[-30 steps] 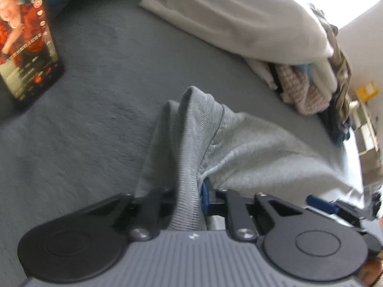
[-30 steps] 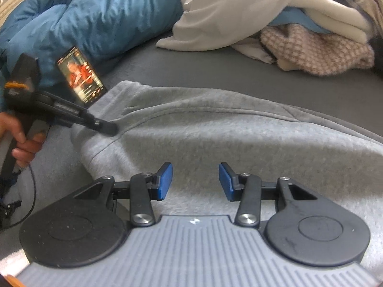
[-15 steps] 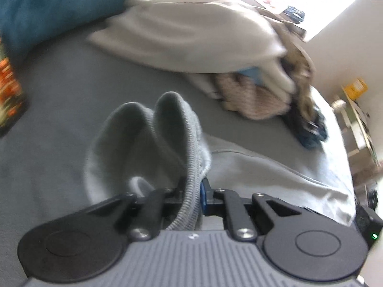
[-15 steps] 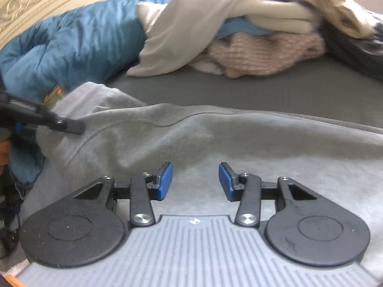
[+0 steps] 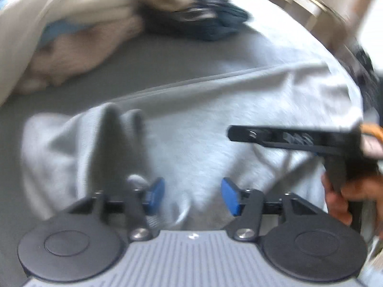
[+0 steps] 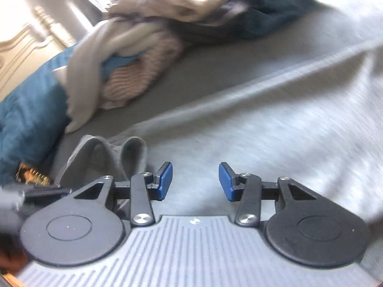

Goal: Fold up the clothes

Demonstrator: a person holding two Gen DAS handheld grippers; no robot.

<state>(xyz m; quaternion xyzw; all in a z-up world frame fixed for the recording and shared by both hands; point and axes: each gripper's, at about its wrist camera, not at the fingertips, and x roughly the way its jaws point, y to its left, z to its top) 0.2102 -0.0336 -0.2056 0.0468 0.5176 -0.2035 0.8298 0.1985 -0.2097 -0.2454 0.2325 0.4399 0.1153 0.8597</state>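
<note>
A light grey sweatshirt (image 5: 215, 119) lies spread on the bed. Its ribbed cuff (image 5: 115, 129) stands bunched in two humps just left of my left gripper (image 5: 194, 197). The left jaws are opening, with nothing between the blue pads and only flat grey cloth below them. In the right wrist view my right gripper (image 6: 195, 181) is open over the same sweatshirt (image 6: 275, 131), with nothing between its pads and the cuff (image 6: 119, 153) at its left. The left wrist view shows the right gripper (image 5: 237, 134) from the side, held by a hand (image 5: 347, 196).
A heap of clothes (image 6: 148, 47) lies at the back: cream cloth, a pink knit (image 5: 71, 55) and a dark blue knit (image 5: 215, 24). A blue duvet (image 6: 26, 100) and a phone (image 6: 31, 175) are at the left. Dark grey sheet (image 5: 143, 67) shows between.
The left gripper was shut on the ribbed cuff; now its jaws stand apart and the cuff lies loose beside it. Both grippers swept sideways across the sweatshirt and rolled.
</note>
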